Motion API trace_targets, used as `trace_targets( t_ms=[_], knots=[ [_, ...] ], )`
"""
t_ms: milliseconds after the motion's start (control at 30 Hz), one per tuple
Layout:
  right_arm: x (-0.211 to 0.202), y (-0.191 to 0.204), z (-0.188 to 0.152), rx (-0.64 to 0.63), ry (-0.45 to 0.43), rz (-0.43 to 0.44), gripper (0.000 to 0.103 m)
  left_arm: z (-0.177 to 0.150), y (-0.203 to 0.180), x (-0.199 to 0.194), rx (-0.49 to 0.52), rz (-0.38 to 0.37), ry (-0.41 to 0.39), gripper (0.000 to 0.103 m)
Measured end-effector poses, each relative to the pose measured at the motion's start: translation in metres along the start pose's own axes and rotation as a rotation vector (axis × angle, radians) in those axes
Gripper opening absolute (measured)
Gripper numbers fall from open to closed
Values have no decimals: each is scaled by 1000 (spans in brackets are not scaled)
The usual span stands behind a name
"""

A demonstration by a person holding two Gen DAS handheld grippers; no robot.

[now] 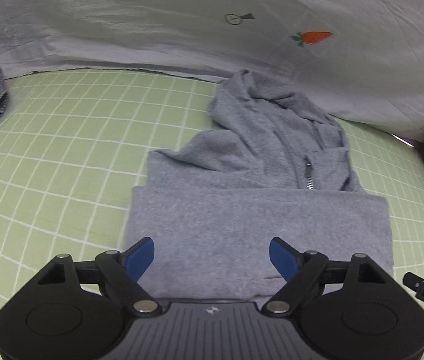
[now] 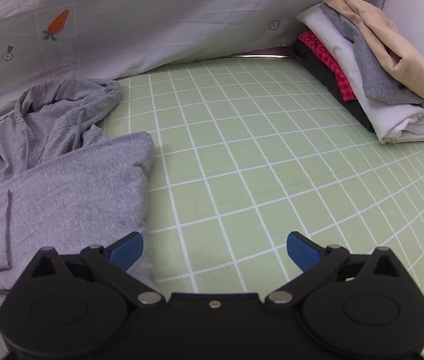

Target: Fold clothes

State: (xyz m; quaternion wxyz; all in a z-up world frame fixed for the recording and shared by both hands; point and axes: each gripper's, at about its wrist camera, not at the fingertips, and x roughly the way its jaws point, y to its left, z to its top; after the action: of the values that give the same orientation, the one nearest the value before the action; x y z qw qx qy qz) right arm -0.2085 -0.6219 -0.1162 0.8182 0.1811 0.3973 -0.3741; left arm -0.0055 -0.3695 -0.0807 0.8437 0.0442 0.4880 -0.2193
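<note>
The grey hoodie [image 1: 257, 210] lay partly folded on the green checked bed sheet [image 1: 62, 150], its lower half doubled over the body and the hood [image 1: 266, 114] bunched loose against the pale quilt [image 1: 182, 30]. Left tongs [image 1: 211, 258] stood wide over the folded edge, right tongs [image 2: 215, 250] wide beside it, both holding nothing. A stack [image 2: 368, 69] of folded clothes sat well apart. That crumpled hood could likely spoil a neat fold, and a shallow pinch might catch only one layer
</note>
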Motion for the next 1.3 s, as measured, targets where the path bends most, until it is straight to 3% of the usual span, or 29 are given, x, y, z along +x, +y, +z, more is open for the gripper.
trace_targets(
  t_ms=[100,233,400,633,767,800,867,933,1167,1300],
  knots=[
    [-2,25,7,-8,-44,36,103,-2,25,7,-61,74,42,86],
    [-4,66,16,-47,-84,77,103,-7,42,21,-65,123,106,88],
    [1,109,5,-89,-1,176,102,-14,43,28,-63,108,123,91],
    [8,169,-10,-149,110,309,72,-20,42,39,-70,100,152,99],
    [2,181,-17,-239,92,351,56,-19,46,43,-89,89,164,103],
    [1,182,-17,-264,85,367,50,-20,46,43,-86,90,163,103],
    [-2,184,-19,-299,85,395,25,-20,45,43,-79,91,162,103],
    [-6,184,-19,-325,82,414,9,-20,46,43,-73,88,165,103],
    [-22,155,-11,-314,12,436,7,-13,40,33,-42,79,129,103],
    [-28,129,-4,-283,-27,374,7,-3,27,23,-14,67,83,103]
  ],
)
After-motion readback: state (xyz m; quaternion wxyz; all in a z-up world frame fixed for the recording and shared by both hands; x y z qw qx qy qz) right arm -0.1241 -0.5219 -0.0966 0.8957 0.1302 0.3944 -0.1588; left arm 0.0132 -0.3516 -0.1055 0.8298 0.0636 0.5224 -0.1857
